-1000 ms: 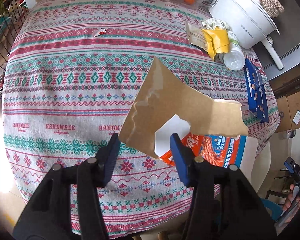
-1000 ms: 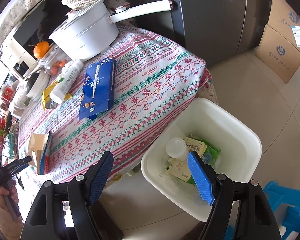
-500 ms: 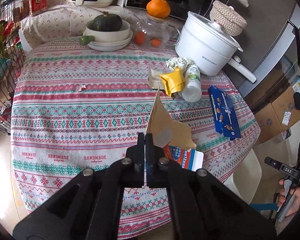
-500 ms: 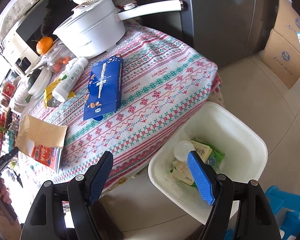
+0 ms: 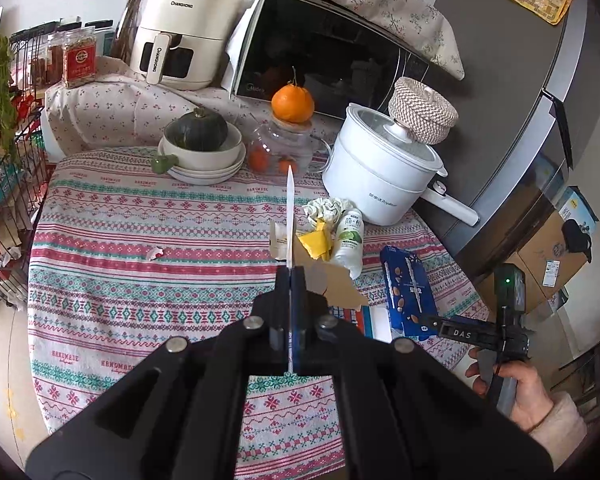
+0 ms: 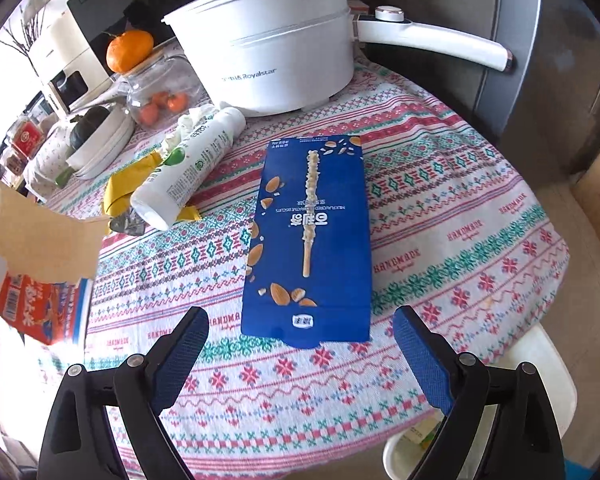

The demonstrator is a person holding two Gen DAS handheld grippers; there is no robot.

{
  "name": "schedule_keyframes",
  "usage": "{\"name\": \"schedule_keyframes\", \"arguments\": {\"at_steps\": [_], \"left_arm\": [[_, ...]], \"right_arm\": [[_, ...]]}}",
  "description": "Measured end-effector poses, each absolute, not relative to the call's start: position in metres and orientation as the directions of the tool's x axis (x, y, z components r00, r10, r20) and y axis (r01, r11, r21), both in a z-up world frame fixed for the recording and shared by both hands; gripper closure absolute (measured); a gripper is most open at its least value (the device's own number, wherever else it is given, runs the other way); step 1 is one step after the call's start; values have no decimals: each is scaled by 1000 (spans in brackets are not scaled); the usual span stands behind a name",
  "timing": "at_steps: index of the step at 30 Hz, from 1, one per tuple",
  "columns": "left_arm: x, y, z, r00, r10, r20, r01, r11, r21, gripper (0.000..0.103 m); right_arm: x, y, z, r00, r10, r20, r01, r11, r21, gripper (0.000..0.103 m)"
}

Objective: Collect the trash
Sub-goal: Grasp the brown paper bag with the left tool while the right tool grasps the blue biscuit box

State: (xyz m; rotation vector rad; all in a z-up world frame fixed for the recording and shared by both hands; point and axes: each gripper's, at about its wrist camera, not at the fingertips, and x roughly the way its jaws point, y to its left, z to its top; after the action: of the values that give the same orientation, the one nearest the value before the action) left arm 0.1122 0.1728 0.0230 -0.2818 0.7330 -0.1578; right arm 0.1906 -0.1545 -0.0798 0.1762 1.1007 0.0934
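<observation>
my left gripper (image 5: 290, 280) is pinching the torn carton (image 5: 332, 288), light and floppy; right gripper (image 6: 300, 344) is opening over the flat blue box (image 6: 308, 240), best grabbed across its sides.

My left gripper (image 5: 291, 276) hides most of the torn cardboard box (image 5: 338, 288) it is clamped on; from there I see the sheet edge-on, a thin white line. In my right view that box (image 6: 36, 264) is blurred and cut by the left edge. The white bin (image 6: 540, 364) shows only as a rim past the tabletop (image 6: 460, 216), its contents mostly hidden. The yellow wrapper (image 6: 126, 186) lies partly under the bottle (image 6: 188, 164). The pot's (image 6: 268, 48) lid is cropped at the top.
</observation>
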Motion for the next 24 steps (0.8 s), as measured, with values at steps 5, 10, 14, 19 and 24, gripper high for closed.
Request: {"name": "schedule_keyframes", "arguments": {"at_steps": [5,10,14,19,24], "left_arm": [[122,175,13,711,-233,-664,29,953,-303,102],[126,171,9,702,-228,-675,28,955,-294,102],[124,166,11,710,-222,-668,33,958,-284,102],[121,157,15,720,-228,-655,48,959,-281,102],[116,144,23,730,-254,-635,81,954,-289,102]], "right_arm": [[216,-136,-103,436,62,-898,17,997,77,8],[234,-135,-123,407,37,-912,30,998,54,8],[239,-137,-132,406,58,-912,46,995,83,10],[227,-145,-121,442,116,-889,22,990,140,12],[202,-165,-84,469,130,-874,3,989,149,12]]}}
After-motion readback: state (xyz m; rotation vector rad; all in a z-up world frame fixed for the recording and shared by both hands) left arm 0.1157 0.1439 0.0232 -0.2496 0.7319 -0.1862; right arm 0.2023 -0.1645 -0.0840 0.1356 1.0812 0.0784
